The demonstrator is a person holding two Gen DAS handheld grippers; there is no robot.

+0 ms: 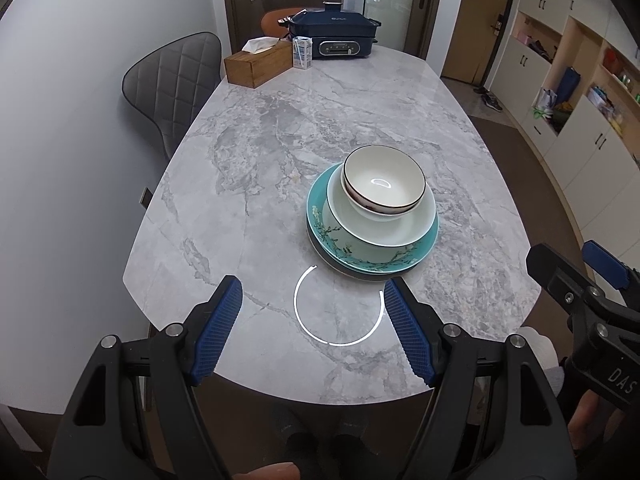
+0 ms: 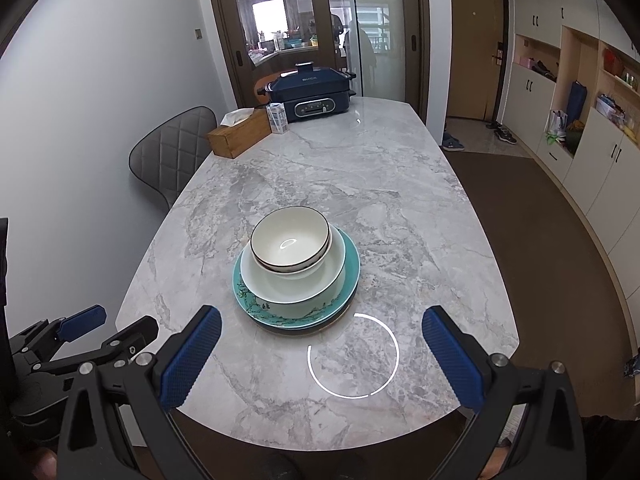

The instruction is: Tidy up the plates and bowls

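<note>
A stack of dishes stands on the marble table (image 1: pixel 280 140) (image 2: pixel 380 184). At the bottom is a dark plate (image 1: pixel 360 277) (image 2: pixel 296 330), then a teal plate with a branch pattern (image 1: pixel 340 246) (image 2: pixel 280 312), then a pale shallow bowl (image 1: pixel 396 228) (image 2: pixel 288 286), then two nested white bowls with dark rims (image 1: pixel 382 182) (image 2: pixel 290 242). My left gripper (image 1: pixel 313 292) is open and empty, just short of the stack's near edge. My right gripper (image 2: pixel 322 324) is open and empty, also near the stack's front. Each gripper shows at the edge of the other's view.
At the far end of the table stand a wooden tissue box (image 1: pixel 258 62) (image 2: pixel 240 134), a small carton (image 1: pixel 302 53) (image 2: pixel 278 117) and a dark blue electric cooker (image 1: pixel 334 34) (image 2: pixel 312 92). A grey chair (image 1: pixel 172 80) (image 2: pixel 170 156) stands left. Cabinets (image 1: pixel 580 92) (image 2: pixel 580 120) line the right wall.
</note>
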